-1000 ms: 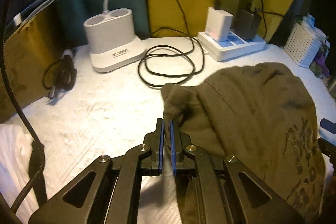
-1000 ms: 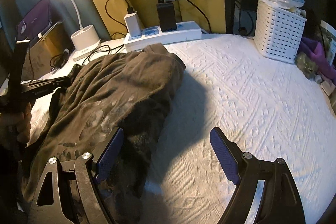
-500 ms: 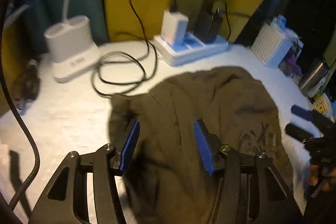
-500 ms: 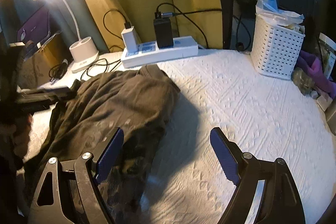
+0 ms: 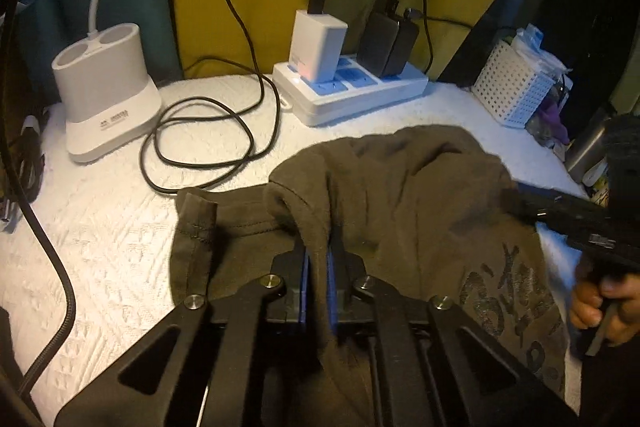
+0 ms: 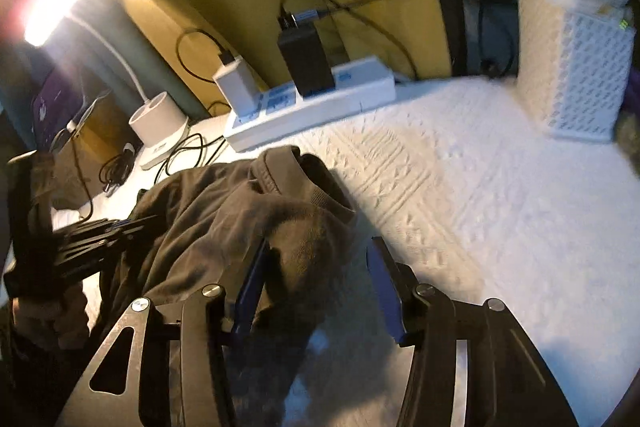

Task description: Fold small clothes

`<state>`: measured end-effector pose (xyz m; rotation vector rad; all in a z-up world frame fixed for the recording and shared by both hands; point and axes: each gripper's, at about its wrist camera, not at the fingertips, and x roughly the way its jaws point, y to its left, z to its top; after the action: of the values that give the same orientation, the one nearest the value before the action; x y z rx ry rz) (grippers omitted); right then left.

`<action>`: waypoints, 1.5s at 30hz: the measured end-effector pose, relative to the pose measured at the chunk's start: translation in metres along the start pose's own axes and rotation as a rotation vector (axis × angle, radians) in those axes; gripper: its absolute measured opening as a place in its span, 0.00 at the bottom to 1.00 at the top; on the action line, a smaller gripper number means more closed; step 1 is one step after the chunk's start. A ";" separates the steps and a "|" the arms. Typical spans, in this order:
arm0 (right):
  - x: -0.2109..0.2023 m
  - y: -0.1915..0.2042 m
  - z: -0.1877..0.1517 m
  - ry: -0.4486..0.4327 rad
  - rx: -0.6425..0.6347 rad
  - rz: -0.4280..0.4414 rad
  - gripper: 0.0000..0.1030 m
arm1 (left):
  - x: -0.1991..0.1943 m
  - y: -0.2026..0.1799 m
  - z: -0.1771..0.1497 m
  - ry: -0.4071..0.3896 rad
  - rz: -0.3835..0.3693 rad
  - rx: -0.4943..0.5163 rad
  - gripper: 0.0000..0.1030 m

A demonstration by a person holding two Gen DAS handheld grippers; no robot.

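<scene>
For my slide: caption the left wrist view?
Left claw shut on an olive shirt fold over white bedding.

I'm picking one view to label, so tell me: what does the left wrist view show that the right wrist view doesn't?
Only the left wrist view: the left gripper shut on a fold of the olive-brown cotton T-shirt, and the shirt's dark print.

Only the right wrist view: the lit lamp head, and the right gripper, whose jaws have just been closing, with shirt cloth between them but a gap still at the right pad.

Both: the shirt, white power strip, white perforated plastic basket, white textured cloth.
</scene>
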<state>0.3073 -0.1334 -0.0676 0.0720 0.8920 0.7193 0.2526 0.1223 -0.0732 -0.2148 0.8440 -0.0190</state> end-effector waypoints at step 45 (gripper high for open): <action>-0.030 0.050 -0.025 -0.008 -0.203 -0.247 0.65 | -0.101 -0.017 -0.077 -0.002 0.011 -0.027 0.50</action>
<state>0.2491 -0.1188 -0.0456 -0.2121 0.7989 0.5741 0.1298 0.1019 -0.0449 -0.2352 0.8438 0.0027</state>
